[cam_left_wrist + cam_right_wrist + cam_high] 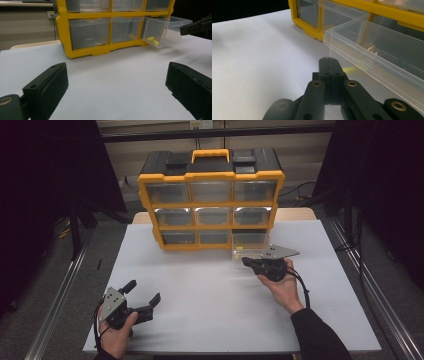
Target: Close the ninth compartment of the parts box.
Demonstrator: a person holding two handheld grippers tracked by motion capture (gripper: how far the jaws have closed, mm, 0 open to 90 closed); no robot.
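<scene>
A yellow and black organiser (210, 200) with clear drawers stands at the back of the white table (200, 290). Its bottom right drawer (250, 251) is pulled out, and in the left gripper view this drawer (165, 30) holds two small yellow pieces (153, 40). My right gripper (245, 261) is shut with nothing between its jaws. In the right gripper view its tips (329, 61) sit just before the drawer's front wall (372, 50), low near the table. My left gripper (144, 291) rests open near the table's front left, and its jaws (116, 67) stand wide apart over bare table.
The other drawers of the organiser are pushed in. Dark curtains hang on both sides, and metal rails run along the floor beside the table. A cable trails from the right gripper along the person's forearm (320, 335).
</scene>
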